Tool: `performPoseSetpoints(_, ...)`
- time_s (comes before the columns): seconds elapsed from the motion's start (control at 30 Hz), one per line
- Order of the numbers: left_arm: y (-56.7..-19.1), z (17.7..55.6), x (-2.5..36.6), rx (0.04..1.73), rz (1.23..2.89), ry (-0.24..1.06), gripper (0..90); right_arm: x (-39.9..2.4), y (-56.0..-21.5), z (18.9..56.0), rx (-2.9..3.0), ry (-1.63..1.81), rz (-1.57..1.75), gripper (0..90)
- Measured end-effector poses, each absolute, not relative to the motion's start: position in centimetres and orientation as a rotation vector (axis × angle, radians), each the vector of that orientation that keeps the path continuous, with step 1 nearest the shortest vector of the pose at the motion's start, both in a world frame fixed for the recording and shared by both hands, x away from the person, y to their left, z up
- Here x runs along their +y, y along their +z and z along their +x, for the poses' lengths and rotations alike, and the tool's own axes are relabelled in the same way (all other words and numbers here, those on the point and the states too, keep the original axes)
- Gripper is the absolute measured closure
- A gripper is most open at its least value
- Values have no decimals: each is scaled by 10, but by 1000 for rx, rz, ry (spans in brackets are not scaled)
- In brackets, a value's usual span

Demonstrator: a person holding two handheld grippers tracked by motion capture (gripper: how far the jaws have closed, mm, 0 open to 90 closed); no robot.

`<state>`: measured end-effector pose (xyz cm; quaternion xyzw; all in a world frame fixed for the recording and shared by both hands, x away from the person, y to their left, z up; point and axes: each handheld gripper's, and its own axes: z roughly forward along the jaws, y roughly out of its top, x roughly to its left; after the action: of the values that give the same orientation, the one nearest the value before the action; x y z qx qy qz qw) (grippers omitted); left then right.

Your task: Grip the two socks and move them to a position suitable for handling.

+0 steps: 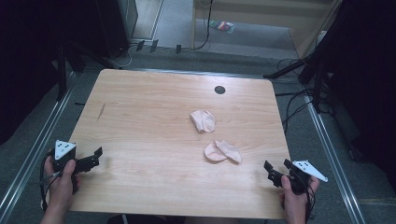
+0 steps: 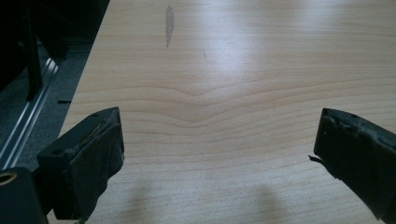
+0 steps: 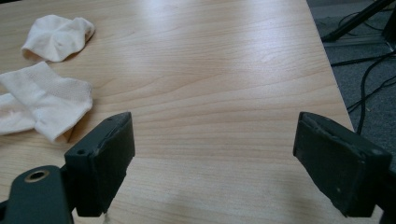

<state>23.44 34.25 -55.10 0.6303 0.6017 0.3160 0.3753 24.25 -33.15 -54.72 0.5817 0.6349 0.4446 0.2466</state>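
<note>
Wooden table (image 1: 154, 116), left gripper (image 2: 219, 154) jaws wide, empty, right gripper (image 3: 212, 158) likewise.

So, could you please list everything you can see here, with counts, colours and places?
Table: one, light wood, centre of the high view.
Socks: two, pale pink, right of centre; far one bunched, near one folded, apart.
Hole: one, dark, far side of table.
Mark: one, grey streak, left side of table.
Cables: several, black, floor at right.
Left gripper: black, near-left edge, jaws open.
Right gripper: black, near-right corner, jaws open.
</note>
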Motion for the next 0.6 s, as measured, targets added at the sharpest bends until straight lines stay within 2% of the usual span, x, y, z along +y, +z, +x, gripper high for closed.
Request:
performPoseSetpoints(0.4,-551,235,343,1541,1611,801,19,-323,-536,244,1727,1232,1570,129)
performPoseSetpoints(0.6,-551,235,342,1538,1613,803,20,-299,-527,245,1760,1253,1518,130)
